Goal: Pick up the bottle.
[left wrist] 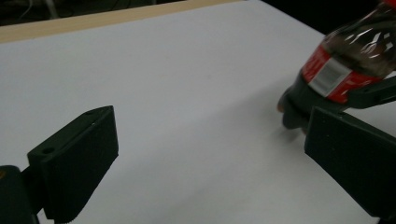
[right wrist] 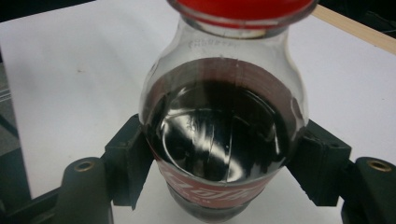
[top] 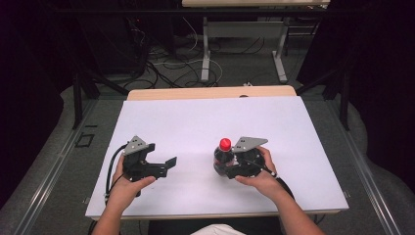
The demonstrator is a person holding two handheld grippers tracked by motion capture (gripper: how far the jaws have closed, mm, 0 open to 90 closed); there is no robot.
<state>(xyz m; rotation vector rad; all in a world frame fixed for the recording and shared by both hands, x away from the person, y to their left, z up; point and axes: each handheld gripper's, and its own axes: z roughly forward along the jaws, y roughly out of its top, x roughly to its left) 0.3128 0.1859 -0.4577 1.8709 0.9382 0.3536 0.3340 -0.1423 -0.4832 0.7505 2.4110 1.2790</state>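
Observation:
A small cola bottle [top: 222, 157] with a red cap and a red label stands at the middle right of the white table [top: 195, 122]. My right gripper [top: 234, 166] is shut on the bottle [right wrist: 224, 135], one black jaw pressing each side of its body at the label. In the left gripper view the bottle [left wrist: 348, 70] appears tilted at the upper right, its base just above the white surface. My left gripper [top: 169, 164] is to the left of the bottle, open, with nothing between its fingers [left wrist: 77, 163].
The white sheet covers the table, with a wooden edge [top: 210, 92] showing at the back. Beyond it stand a desk frame [top: 242, 44] and loose cables [top: 171, 63] on the floor. Dark rails run along both sides.

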